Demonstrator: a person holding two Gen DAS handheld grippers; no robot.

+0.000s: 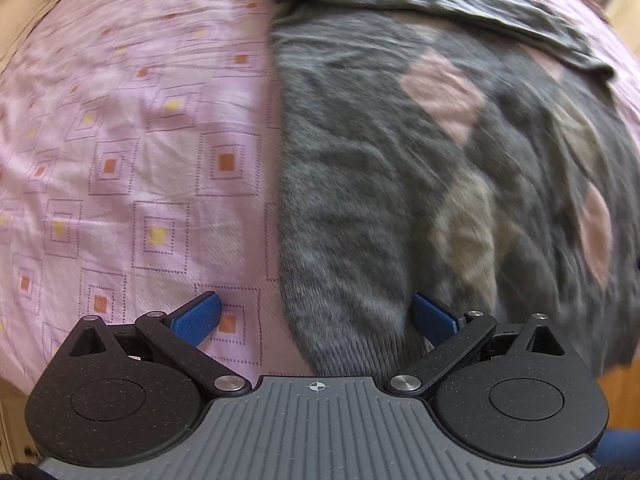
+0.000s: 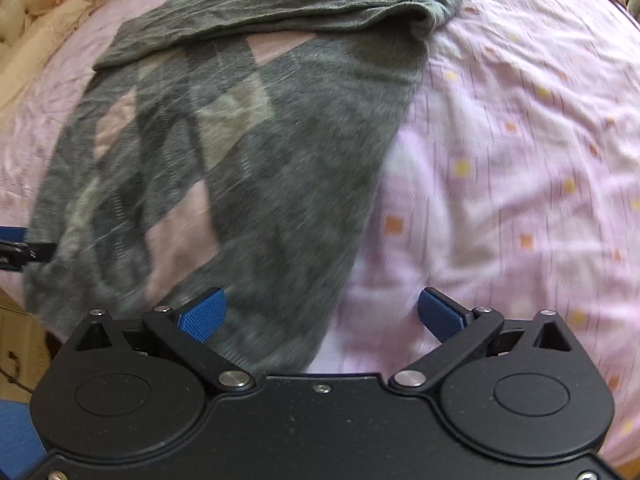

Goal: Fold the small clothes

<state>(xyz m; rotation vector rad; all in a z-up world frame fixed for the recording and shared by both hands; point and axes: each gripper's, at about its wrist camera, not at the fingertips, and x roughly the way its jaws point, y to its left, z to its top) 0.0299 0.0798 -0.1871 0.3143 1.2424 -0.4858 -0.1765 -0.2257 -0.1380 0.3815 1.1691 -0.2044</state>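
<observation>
left gripper (image 1: 316,316) spread wide, empty, at sweater (image 1: 400,168) near-left hem corner; hem edge lay between blue pads (image 1: 198,316). sweater lay flat on pink bedsheet (image 1: 120,140), long axis running away from both claws toward folded sleeves at far end. right gripper (image 2: 322,312) also spread, empty, straddling near-right hem corner. each claw nearest own corner. only right view showed whole garment, folded sleeve (image 2: 280,8), cream headboard (image 2: 24,12).
</observation>
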